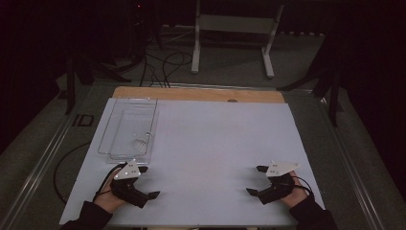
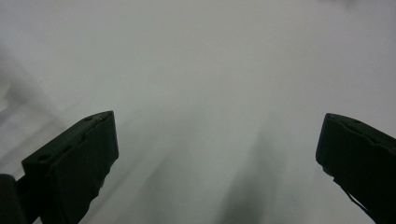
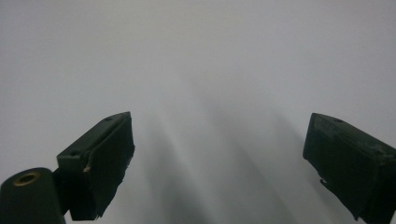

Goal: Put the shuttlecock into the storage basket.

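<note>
A clear plastic tray (image 1: 128, 128) lies on the white table sheet (image 1: 206, 143) at the far left, with a small clear object inside it. My left gripper (image 1: 148, 182) rests near the front left of the sheet, just in front of the tray, jaws wide apart with nothing between them. My right gripper (image 1: 257, 180) rests near the front right, also open and empty. In the left gripper view the left gripper (image 2: 217, 140) faces bare white sheet. In the right gripper view the right gripper (image 3: 219, 140) faces the same blank surface.
A wooden strip (image 1: 198, 94) runs along the table's far edge. Beyond it stand a white frame stand (image 1: 234, 28) and loose cables (image 1: 163, 67) on the floor. Dark stands flank both sides of the table.
</note>
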Demonstrator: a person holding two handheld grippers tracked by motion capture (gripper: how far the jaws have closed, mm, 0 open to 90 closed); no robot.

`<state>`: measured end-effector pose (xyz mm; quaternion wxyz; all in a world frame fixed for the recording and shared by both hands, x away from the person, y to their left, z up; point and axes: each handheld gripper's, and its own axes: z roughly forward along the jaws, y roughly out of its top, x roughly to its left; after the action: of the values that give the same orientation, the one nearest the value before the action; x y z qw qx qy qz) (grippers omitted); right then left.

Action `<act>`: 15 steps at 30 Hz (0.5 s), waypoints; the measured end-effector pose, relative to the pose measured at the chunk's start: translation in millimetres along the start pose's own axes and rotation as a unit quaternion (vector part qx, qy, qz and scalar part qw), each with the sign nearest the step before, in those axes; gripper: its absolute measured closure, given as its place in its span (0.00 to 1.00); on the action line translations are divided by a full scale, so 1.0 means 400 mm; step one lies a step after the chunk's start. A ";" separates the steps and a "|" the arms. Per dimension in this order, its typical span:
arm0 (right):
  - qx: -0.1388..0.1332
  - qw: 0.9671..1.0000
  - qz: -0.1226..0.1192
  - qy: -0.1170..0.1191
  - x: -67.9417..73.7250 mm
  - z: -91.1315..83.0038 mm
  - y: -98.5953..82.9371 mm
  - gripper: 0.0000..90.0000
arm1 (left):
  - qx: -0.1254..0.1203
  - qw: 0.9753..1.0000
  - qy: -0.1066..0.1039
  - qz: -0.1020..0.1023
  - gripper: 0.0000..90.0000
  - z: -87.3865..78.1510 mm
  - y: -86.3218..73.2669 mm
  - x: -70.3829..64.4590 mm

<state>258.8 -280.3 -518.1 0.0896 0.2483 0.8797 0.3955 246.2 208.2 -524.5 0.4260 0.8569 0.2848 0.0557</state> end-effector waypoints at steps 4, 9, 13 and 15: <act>0.003 1.000 -0.002 0.001 0.001 0.004 0.000 0.10 | -0.011 1.000 0.013 -0.008 0.00 -0.009 -0.005 0.006; 0.004 1.000 -0.002 -0.001 0.003 0.002 0.000 0.10 | -0.016 1.000 0.021 -0.015 0.00 -0.010 -0.014 0.009; 0.004 1.000 -0.003 -0.001 0.002 0.004 0.000 0.10 | -0.018 1.000 0.017 -0.009 0.00 -0.005 -0.015 0.003; 0.003 1.000 -0.003 0.000 0.002 0.005 0.001 0.10 | -0.015 1.000 0.019 -0.006 0.00 -0.004 -0.013 0.002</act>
<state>258.8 -278.4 -519.2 0.0898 0.2464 0.8817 0.3923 243.8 212.3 -527.4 0.4340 0.8472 0.2975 0.0739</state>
